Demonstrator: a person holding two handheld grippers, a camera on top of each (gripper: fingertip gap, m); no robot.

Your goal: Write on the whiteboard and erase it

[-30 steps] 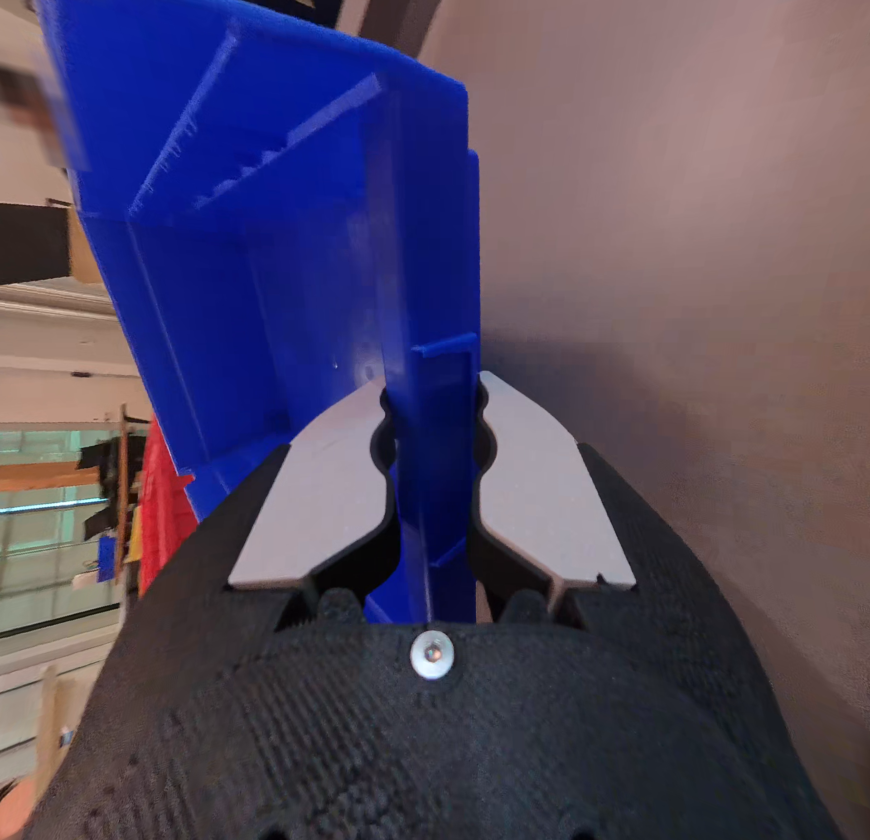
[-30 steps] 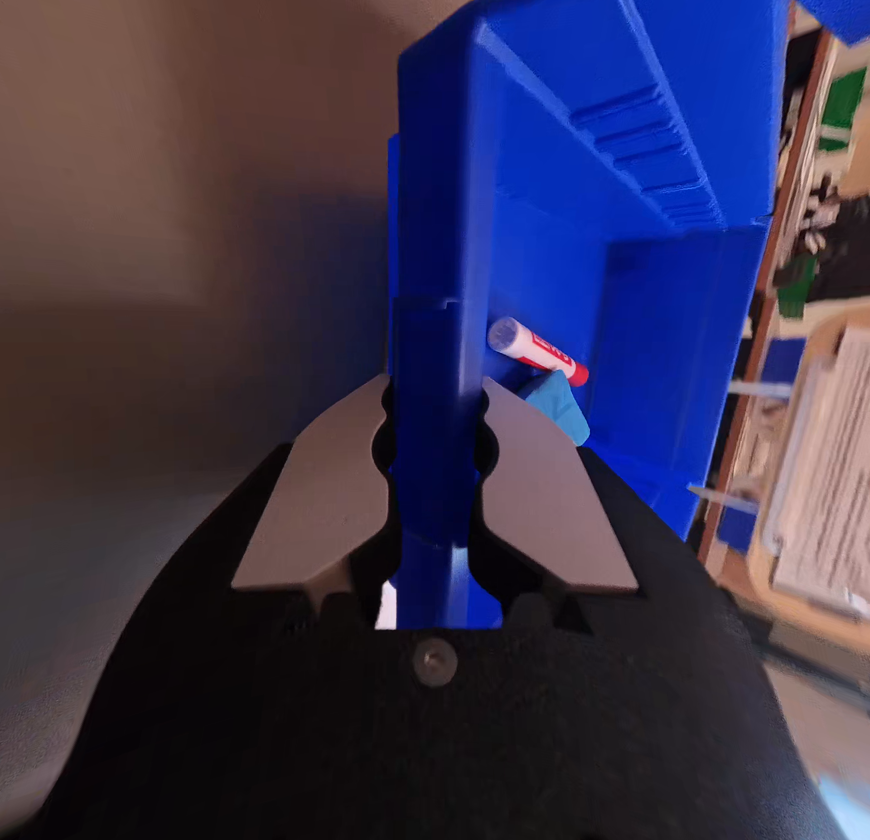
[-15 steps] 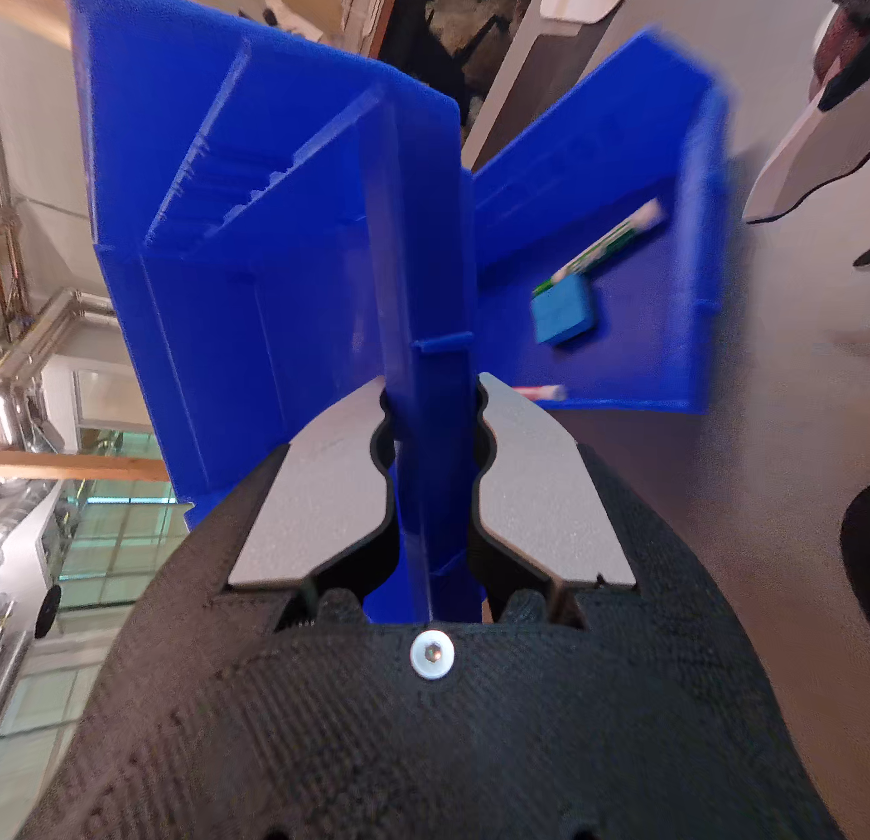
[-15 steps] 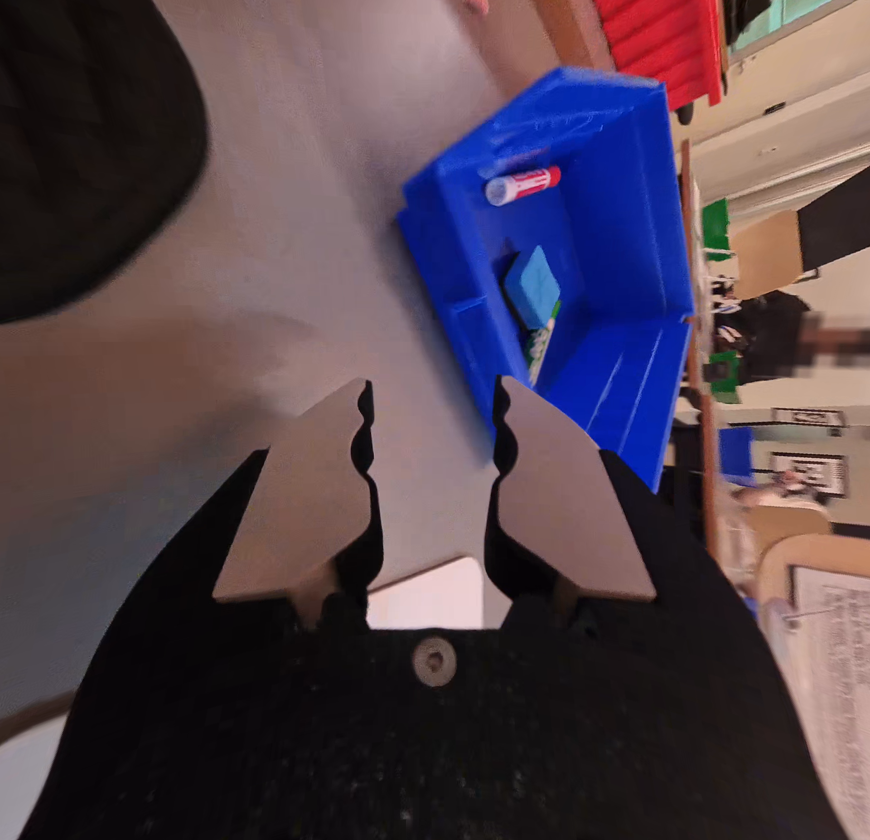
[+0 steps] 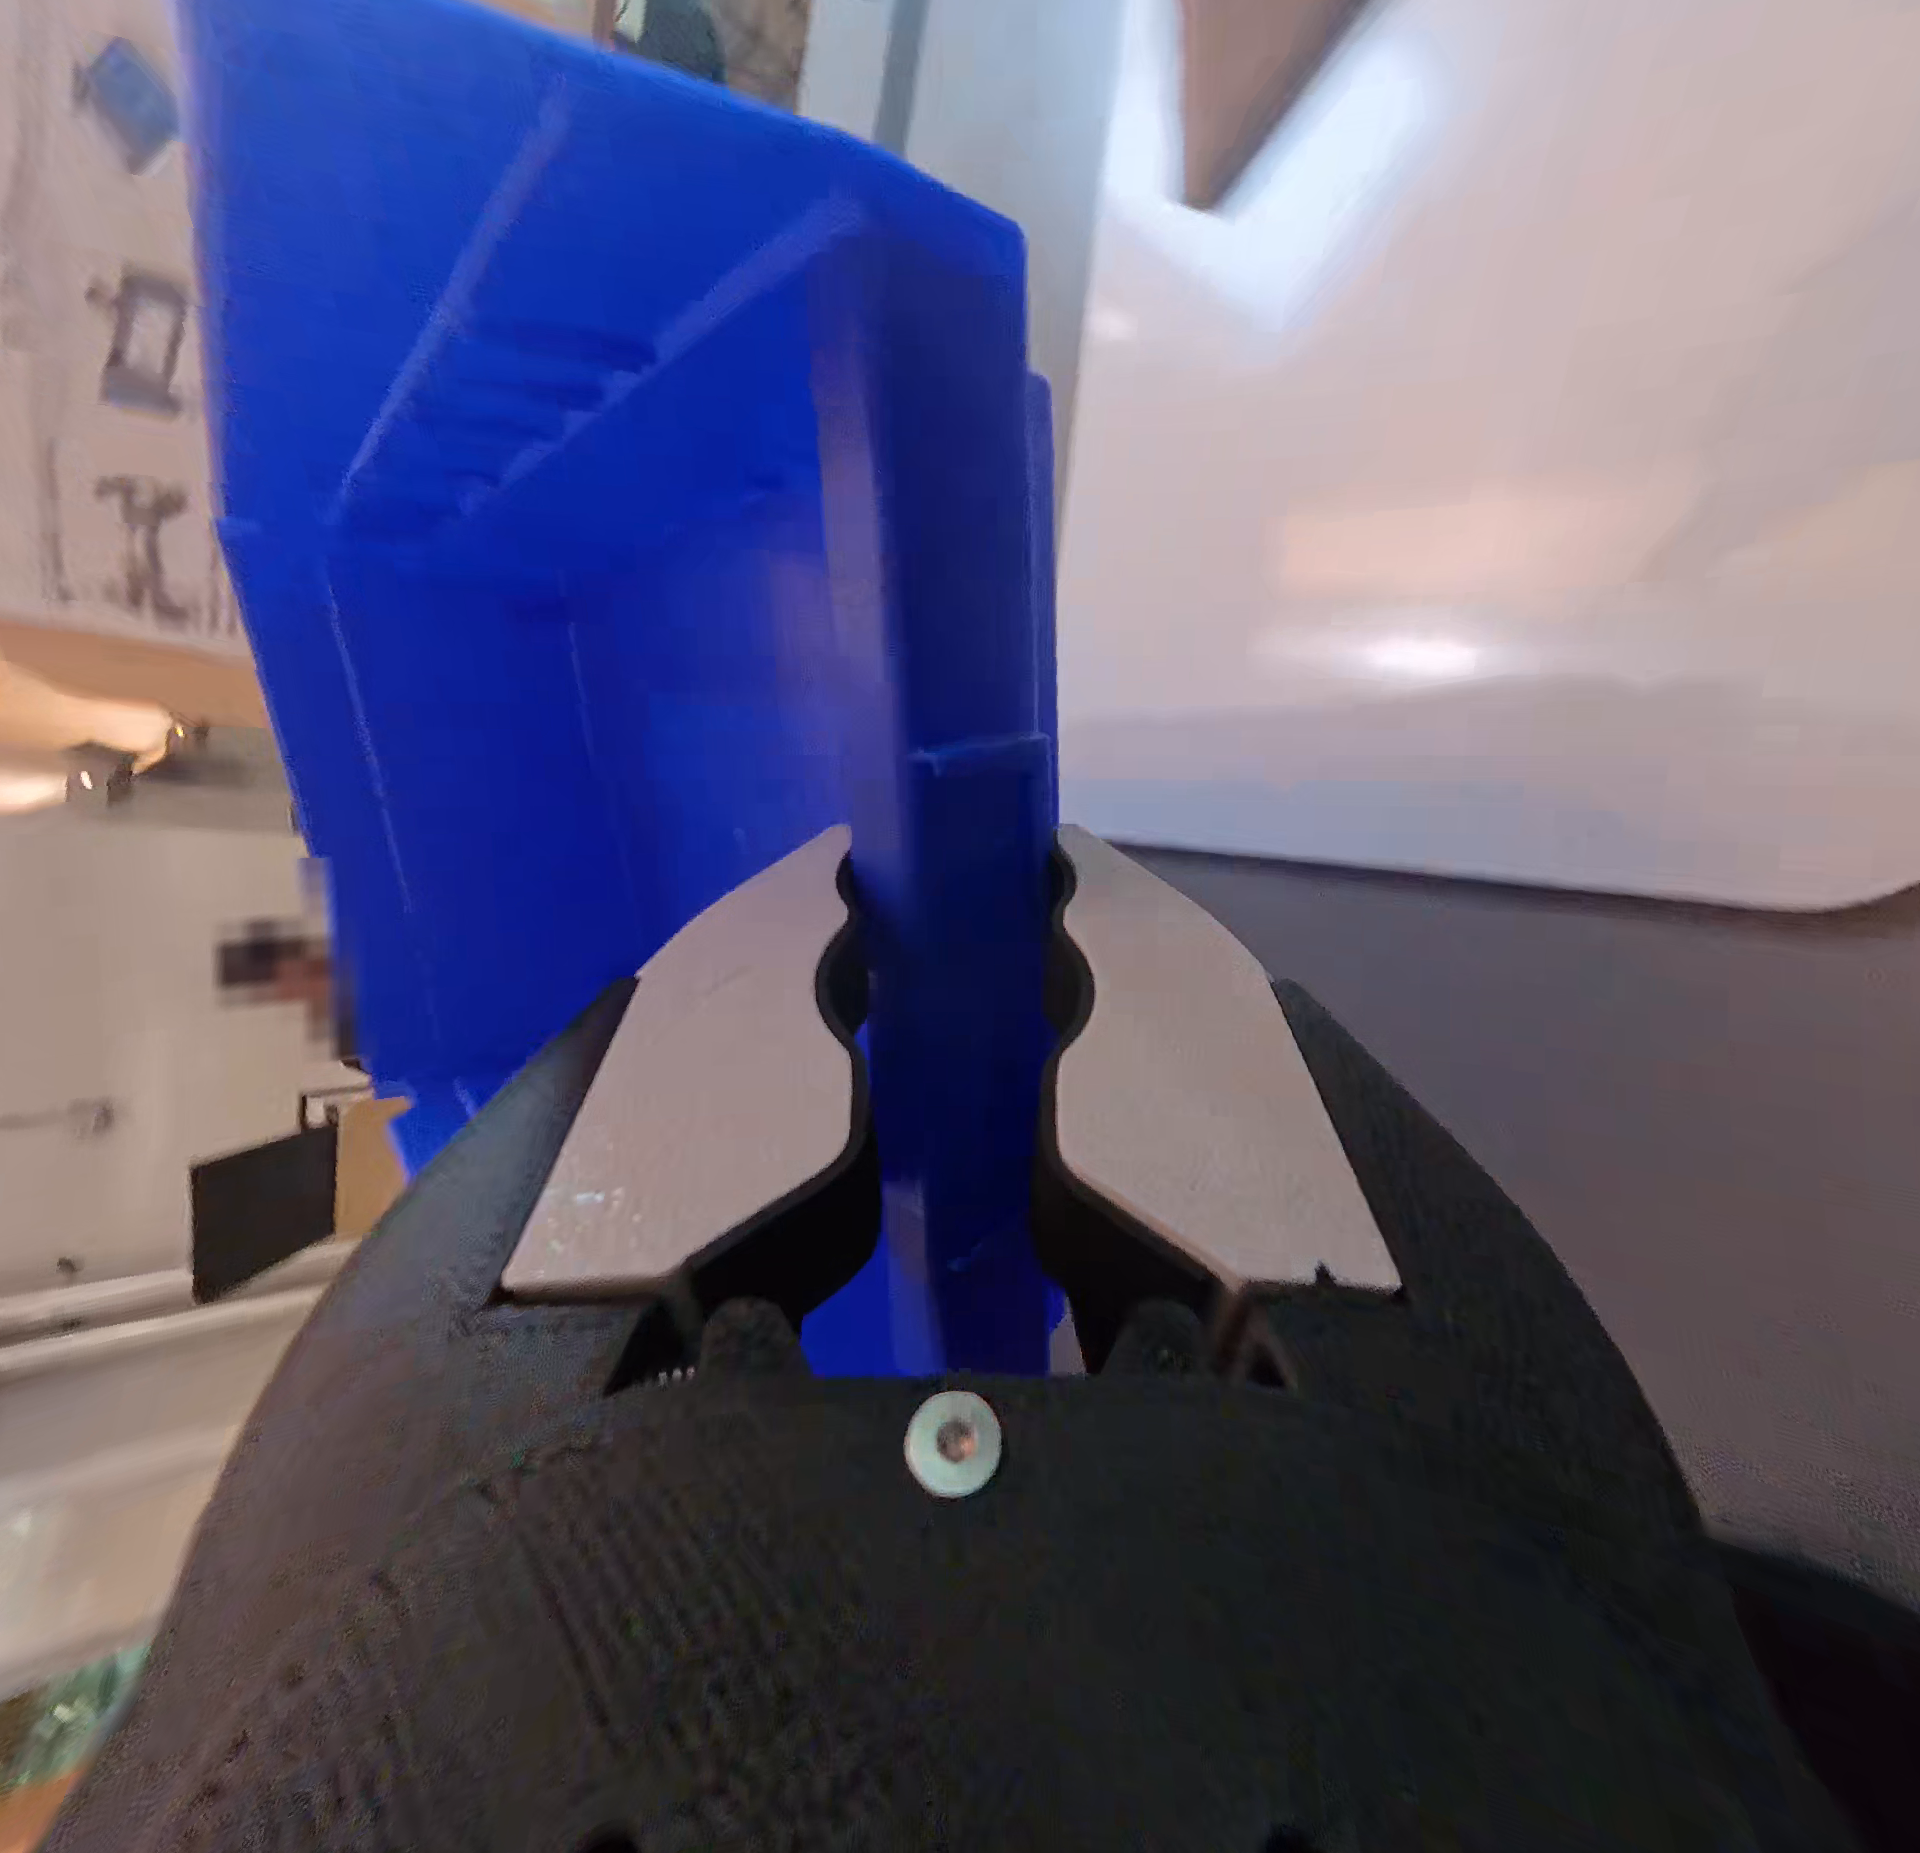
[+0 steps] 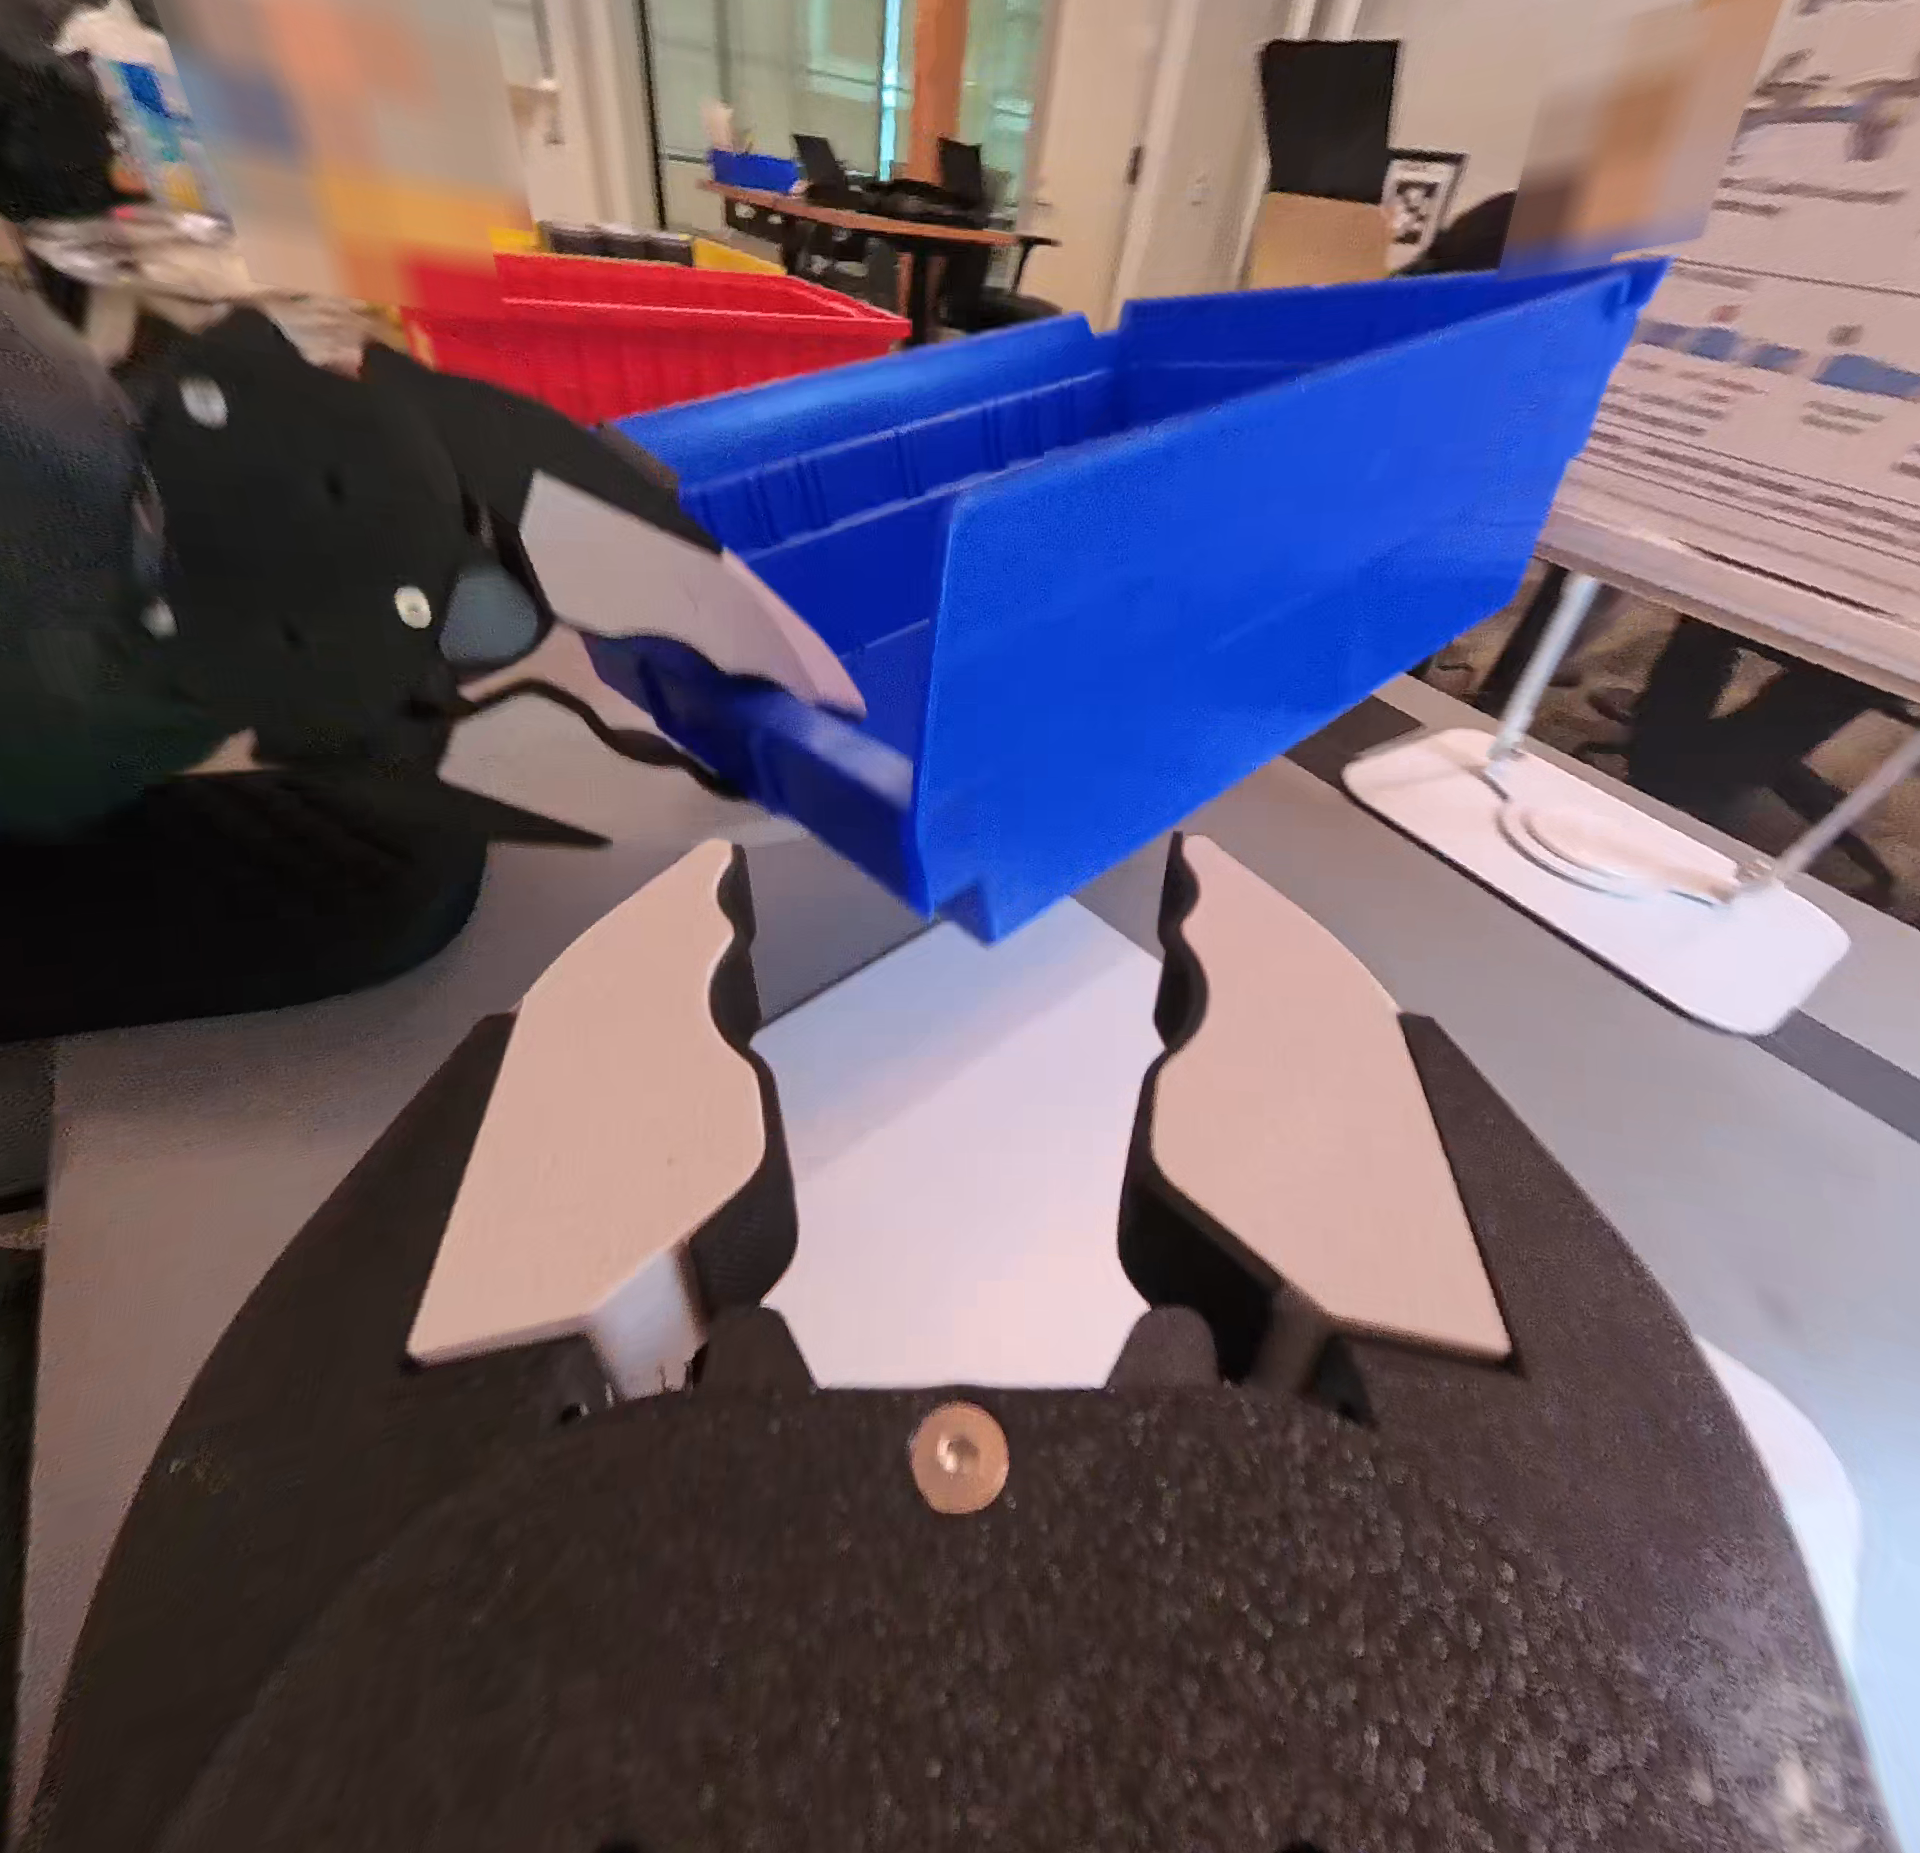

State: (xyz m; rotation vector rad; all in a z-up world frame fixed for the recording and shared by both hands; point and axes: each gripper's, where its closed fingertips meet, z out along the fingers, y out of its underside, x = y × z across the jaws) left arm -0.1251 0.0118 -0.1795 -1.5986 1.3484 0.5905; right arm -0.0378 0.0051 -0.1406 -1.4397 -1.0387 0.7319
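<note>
Setup, I judge: at nine o'clock the left gripper (image 6: 727, 640) clamps the wall of the tilted, airborne blue bin (image 6: 1195, 577), the right gripper (image 6: 956, 972) at six gapes empty over the whiteboard (image 6: 935, 1128), needing a marker next, though the bin's contents are hidden.

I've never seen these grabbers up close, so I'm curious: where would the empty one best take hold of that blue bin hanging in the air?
Probably the thin upright side wall of the blue bin, coming from above its open top. The left gripper is shut on a wall at one end, and the bin tilts. The right gripper is open; a grip toward the far end would likely level it.
</note>
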